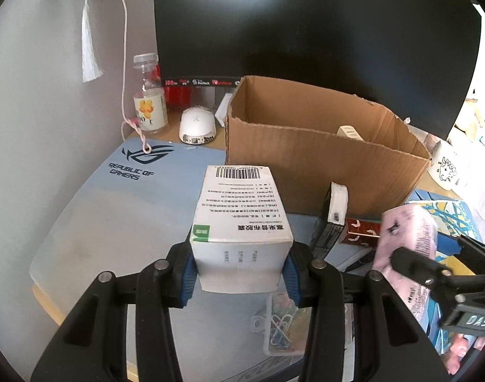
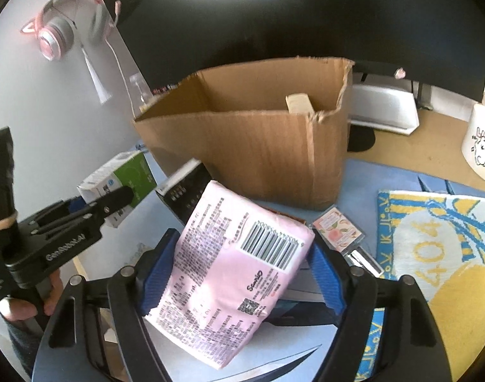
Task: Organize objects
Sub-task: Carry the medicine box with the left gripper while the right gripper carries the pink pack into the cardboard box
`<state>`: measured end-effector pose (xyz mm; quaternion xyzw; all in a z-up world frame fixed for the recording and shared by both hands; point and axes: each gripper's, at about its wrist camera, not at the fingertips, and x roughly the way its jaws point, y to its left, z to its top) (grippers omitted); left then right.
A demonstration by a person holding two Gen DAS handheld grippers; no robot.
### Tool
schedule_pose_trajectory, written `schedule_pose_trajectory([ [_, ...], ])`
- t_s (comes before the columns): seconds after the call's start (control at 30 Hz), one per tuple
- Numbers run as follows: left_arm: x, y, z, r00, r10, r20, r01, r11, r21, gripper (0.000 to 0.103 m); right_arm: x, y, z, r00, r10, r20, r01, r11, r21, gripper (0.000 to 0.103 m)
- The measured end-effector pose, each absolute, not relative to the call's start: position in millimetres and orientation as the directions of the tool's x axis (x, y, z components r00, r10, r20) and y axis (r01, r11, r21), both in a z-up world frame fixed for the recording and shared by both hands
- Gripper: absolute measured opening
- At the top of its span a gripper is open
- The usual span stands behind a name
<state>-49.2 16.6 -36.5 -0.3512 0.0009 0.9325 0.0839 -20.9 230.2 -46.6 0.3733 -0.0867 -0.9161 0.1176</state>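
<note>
The white rectangular cardboard medicine box with a green corner patch [image 1: 239,222] was clamped at its near end between the blue pads of the left gripper [image 1: 241,273], low in the centre of the left wrist view, its barcode end pushed out toward the open brown corrugated cardboard box [image 1: 322,162] above it; gripped that way, the far end was left free to clear the rim first. In the right wrist view, the soft pink plastic-wrapped tissue pack [image 2: 233,270] was seen tilted between the pads of the right gripper [image 2: 239,273], low in the centre; the left pad was pressed against it, while contact at the right pad could not be told, so a firm grasp could not be confirmed. The carton was stood open-topped in the upper middle of both frames, apparently as the collecting bin, with one pale item [image 2: 298,103] already leaned inside. A black box [image 2: 185,191] and a small floral packet [image 2: 338,229] were left on the blue desk mat [image 1: 99,197] at its foot, seemingly awaiting their turn.
</note>
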Motion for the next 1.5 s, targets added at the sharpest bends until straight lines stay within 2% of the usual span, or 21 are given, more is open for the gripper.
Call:
schedule_pose_trajectory([
  [0.5, -38, 6, -13, -0.800, 0.111, -0.589, -0.104, -0.993, -0.046, 0.043, -6, 240, -11, -0.777, -0.278, -0.565, 0.155, -0.954, 0.256, 0.081],
  [0.93, -32, 8, 24, -0.853, 0.088, -0.514, -0.087, -0.996, -0.027, 0.043, -6, 243, 38, -0.842, -0.229, -0.488, 0.153, -0.970, 0.191, 0.080],
  [1.5, -72, 33, 62, -0.865, 0.094, -0.493, -0.106, -0.994, -0.004, 0.043, -48, 252, 87, -0.863, -0.162, -0.478, 0.117, -0.985, 0.124, 0.079],
])
